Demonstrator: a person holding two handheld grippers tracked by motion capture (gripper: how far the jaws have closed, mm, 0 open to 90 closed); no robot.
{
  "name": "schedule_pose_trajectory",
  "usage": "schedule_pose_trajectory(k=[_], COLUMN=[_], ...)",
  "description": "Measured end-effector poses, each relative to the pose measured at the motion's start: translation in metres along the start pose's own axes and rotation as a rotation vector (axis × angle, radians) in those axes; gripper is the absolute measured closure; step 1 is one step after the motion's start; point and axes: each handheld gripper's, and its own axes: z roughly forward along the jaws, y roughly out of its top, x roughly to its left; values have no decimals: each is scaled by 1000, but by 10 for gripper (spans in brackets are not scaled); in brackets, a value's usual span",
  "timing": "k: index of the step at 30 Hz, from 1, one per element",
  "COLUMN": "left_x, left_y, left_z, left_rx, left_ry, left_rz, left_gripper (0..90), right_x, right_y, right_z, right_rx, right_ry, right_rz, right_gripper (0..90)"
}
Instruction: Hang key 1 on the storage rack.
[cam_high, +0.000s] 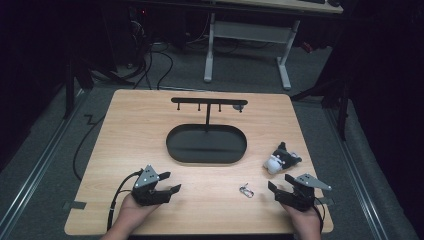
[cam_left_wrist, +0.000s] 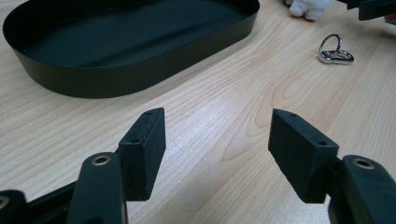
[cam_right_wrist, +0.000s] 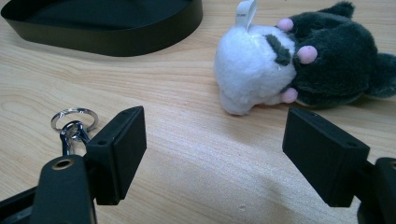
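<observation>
On the wooden tabletop (cam_high: 130, 135), I have both grippers resting near the front edge, one at each side, each in a hand that enters from below in the high view. My left gripper (cam_high: 167, 182) sits at the left front with its jaws spread wide and nothing between them; its own view shows bare wood in the gap (cam_left_wrist: 217, 144). My right gripper (cam_high: 279, 183) sits at the right front, jaws likewise parted and empty (cam_right_wrist: 215, 156).

The plush toy (cam_high: 281, 159), a small soft animal in white and dark grey with pink spots, lies on its side just ahead of the right gripper, apart from the jaws; in the right gripper view it lies (cam_right_wrist: 299, 63) beyond the gap, with a white fabric tag (cam_right_wrist: 246, 13) standing up from it. A metal keyring clip (cam_high: 246, 190) lies on the tabletop between the two grippers, nearer the right one; it lies close beside the right gripper's left-hand jaw in that gripper's view (cam_right_wrist: 72, 126) and farther off in the left gripper view (cam_left_wrist: 335, 50).

Behind them, mid-table, stands a black oval tray (cam_high: 175, 150) with an upright post (cam_high: 207, 119) carrying a crossbar with hooks (cam_high: 209, 101).
</observation>
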Motion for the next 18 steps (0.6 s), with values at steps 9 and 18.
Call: schedule_pose_trajectory(k=[9,18], left_x=[0,2], left_y=[0,-7], left_z=[0,-13], left_rx=[0,-11], left_ry=[3,36], left_rz=[-1,-14], left_gripper=[372,372], right_x=[-3,-24], right_y=[1,15], right_z=[-1,-14], right_rx=[-3,19], right_ry=[-9,-155], right_rz=[9,-8], right_gripper=[246,846])
